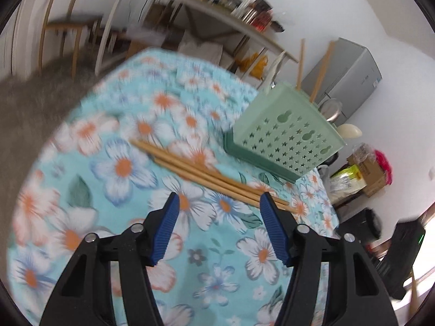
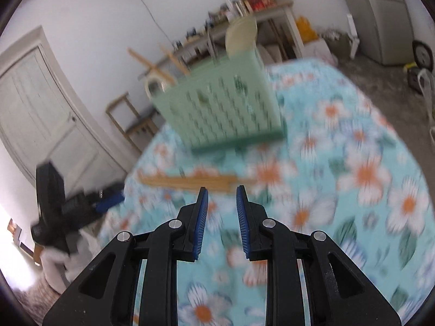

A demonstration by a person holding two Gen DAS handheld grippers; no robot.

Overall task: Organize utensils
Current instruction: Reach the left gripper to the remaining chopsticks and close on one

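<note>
Several wooden chopsticks (image 1: 206, 174) lie in a bundle on the floral tablecloth (image 1: 108, 190). They also show, blurred, in the right wrist view (image 2: 190, 181). A pale green perforated utensil holder (image 1: 285, 135) stands behind them, with two chopsticks (image 1: 320, 73) and a white spoon (image 1: 276, 68) upright in it. The holder shows in the right wrist view (image 2: 225, 108) too. My left gripper (image 1: 218, 203) is open and empty, just short of the bundle's near end. My right gripper (image 2: 221, 194) is open a little and empty, just in front of the bundle.
The table edge drops to a grey floor on the left (image 1: 32, 103). A wooden chair (image 1: 62, 24) and a cluttered shelf (image 1: 217, 8) stand behind. A grey appliance (image 1: 350, 73) and boxes (image 1: 364, 171) sit to the right. A door (image 2: 40, 108) is at the left.
</note>
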